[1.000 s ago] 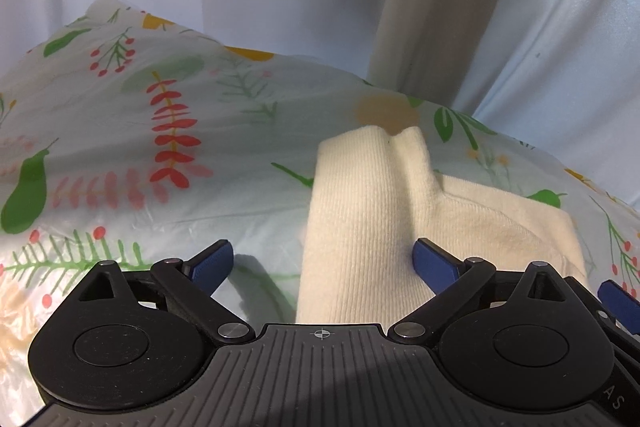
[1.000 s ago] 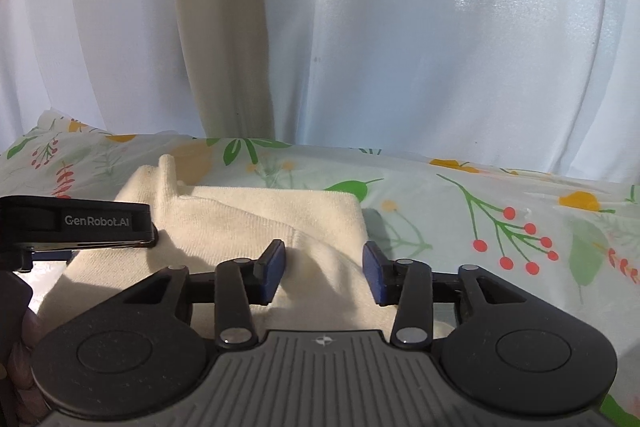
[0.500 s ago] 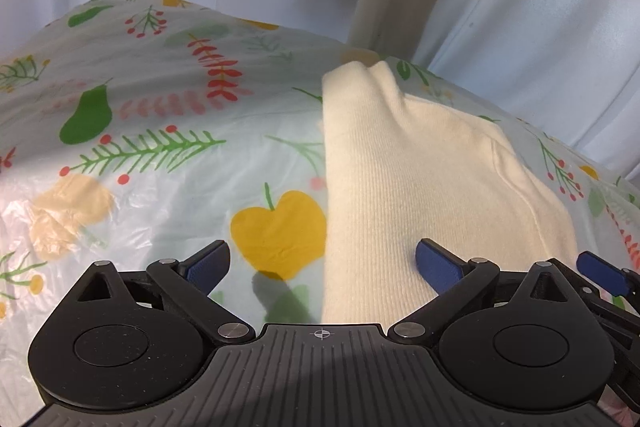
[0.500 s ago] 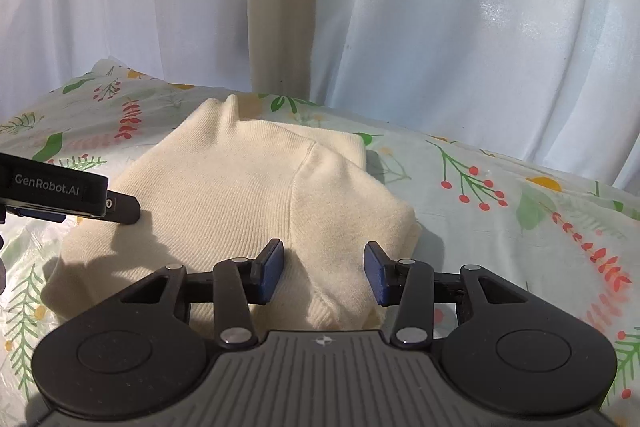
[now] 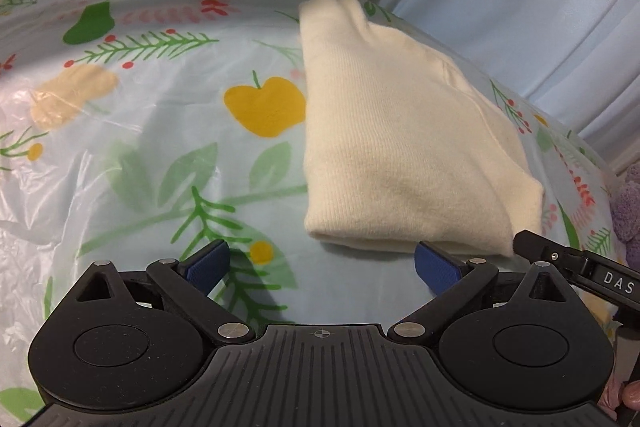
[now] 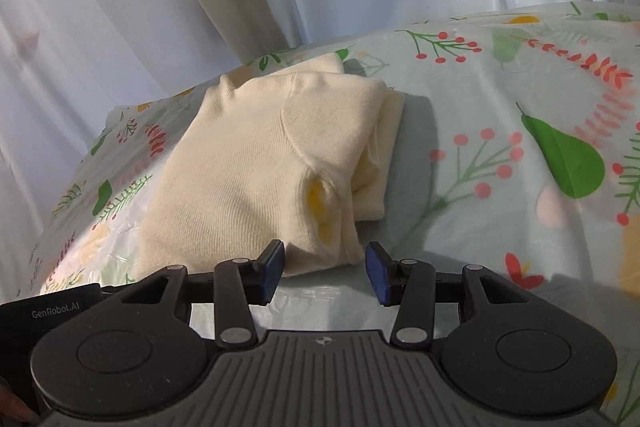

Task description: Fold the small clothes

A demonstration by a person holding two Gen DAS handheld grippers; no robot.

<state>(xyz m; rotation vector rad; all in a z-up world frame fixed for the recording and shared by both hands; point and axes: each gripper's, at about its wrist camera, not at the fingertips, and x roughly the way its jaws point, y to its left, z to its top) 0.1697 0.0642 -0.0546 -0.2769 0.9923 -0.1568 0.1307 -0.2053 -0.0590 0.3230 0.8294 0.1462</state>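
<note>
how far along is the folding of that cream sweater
Done, it seems: the cream sweater lies folded into a compact stack on the floral cover, layers showing at its right edge. In hand: nothing; the left gripper and right gripper are both open and empty, just short of its near edge. Left: perhaps tidying; no other clothes are in view.

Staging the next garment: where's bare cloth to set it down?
Free: floral tablecloth left of the folded cream sweater, and the stretch to its right. Crowded: the near edge, where left gripper and right gripper flank the sweater's hem.
</note>
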